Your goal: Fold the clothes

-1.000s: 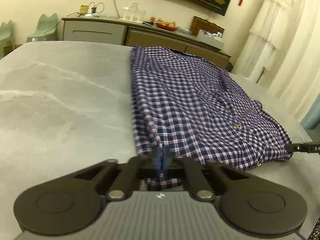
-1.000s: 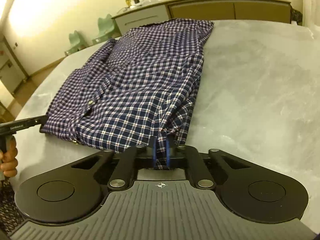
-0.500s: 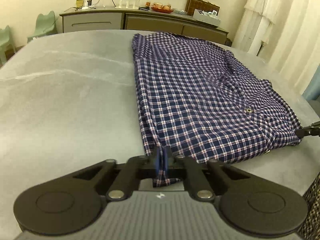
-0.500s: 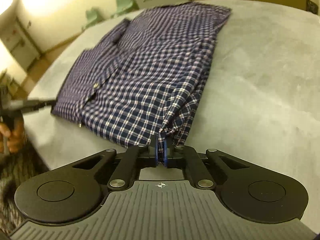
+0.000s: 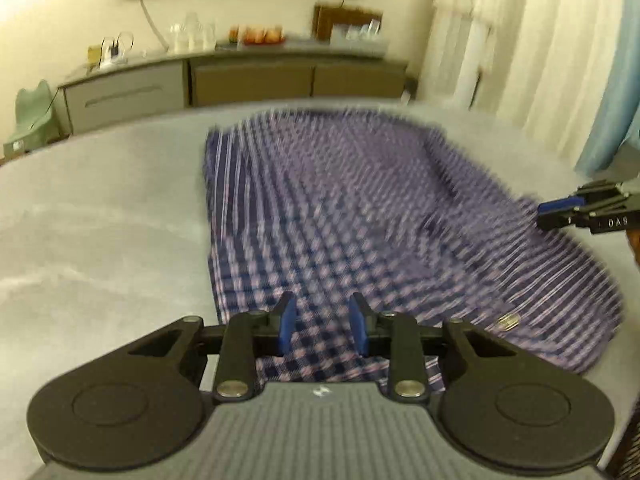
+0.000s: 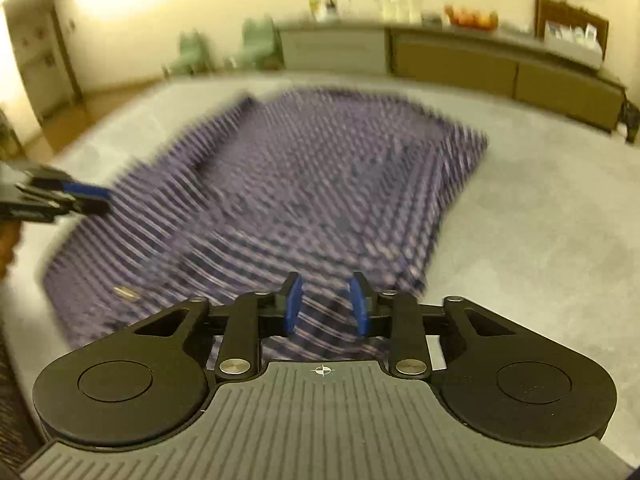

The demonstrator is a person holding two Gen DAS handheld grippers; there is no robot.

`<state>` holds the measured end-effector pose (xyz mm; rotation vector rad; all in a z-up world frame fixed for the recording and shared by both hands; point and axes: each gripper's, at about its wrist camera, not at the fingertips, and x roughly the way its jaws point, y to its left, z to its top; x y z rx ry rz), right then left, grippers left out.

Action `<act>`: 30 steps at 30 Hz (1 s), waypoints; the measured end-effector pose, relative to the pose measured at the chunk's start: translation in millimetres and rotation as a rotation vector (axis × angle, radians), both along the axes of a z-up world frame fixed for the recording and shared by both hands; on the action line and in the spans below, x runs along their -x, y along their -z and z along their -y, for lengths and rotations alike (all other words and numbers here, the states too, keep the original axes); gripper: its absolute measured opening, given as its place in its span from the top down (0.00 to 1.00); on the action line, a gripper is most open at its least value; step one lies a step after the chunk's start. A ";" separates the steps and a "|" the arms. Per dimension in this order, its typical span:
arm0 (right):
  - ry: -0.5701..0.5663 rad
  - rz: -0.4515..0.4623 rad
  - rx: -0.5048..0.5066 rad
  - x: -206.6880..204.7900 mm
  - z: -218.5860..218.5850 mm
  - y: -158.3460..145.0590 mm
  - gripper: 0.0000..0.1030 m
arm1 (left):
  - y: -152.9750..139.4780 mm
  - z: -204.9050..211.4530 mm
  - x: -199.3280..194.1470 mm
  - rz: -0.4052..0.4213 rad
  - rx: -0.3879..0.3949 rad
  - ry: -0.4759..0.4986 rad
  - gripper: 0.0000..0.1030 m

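A navy and white checked shirt (image 5: 352, 208) lies spread flat on the grey table (image 5: 100, 220), blurred by motion in both views. My left gripper (image 5: 322, 326) hovers over the shirt's near edge with its jaws opening, the blue pads apart and no cloth pinched between them. My right gripper (image 6: 326, 306) stands the same way over the shirt (image 6: 300, 184) near its front right corner, jaws opening and free of the cloth. Each gripper shows at the other view's side: the right gripper (image 5: 560, 206), the left gripper (image 6: 86, 192).
A long low sideboard (image 5: 248, 76) with glasses, fruit and a cable runs along the back wall. Green child chairs (image 6: 224, 50) stand at the left and white curtains (image 5: 512, 40) hang at the right. Bare table (image 6: 540, 208) lies on either side of the shirt.
Both grippers let go of the shirt's near edge and their jaws parted. Both pulled up and back from the cloth, and the shirt now lies flat.
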<state>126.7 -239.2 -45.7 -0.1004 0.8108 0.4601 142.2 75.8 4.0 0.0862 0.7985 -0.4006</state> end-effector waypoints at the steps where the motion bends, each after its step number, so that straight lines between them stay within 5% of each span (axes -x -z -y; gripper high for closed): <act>1: 0.001 -0.012 0.025 -3.7 2.4 5.9 0.84 | 9.7 0.4 2.4 -0.015 -0.007 0.007 0.73; 5: 0.016 -0.072 0.068 -15.1 15.9 14.8 0.98 | 11.5 7.5 14.0 -0.003 -0.031 0.056 0.72; 7: -0.039 -0.107 0.057 -22.5 18.3 11.9 0.87 | 0.9 4.2 9.8 0.004 -0.033 0.084 0.72; 9: -0.076 -0.114 0.030 -34.4 25.4 -0.1 0.55 | -15.8 -4.2 0.7 0.032 -0.029 0.104 0.68; 10: -0.077 -0.088 0.021 -41.1 31.0 -10.1 0.48 | -25.7 -11.2 -6.6 0.067 -0.032 0.102 0.57; 11: -0.079 -0.062 0.012 -47.9 36.7 -20.0 0.43 | -36.6 -16.5 -21.5 0.108 -0.046 0.088 0.47; 13: -0.056 -0.011 0.033 -77.0 45.4 -36.4 0.43 | -57.5 -26.6 -52.3 0.186 -0.073 0.062 0.42; 15: -0.009 0.021 0.044 -115.4 52.0 -47.2 0.43 | -62.9 -29.6 -100.8 0.172 -0.070 0.044 0.43; 22: 0.041 0.008 0.004 -247.4 37.4 -32.3 0.38 | -24.5 -5.6 -233.1 0.084 -0.059 0.004 0.42; 30: -0.106 -0.047 0.040 -307.1 -2.5 3.4 0.38 | 20.5 18.5 -259.1 0.023 -0.129 0.073 0.39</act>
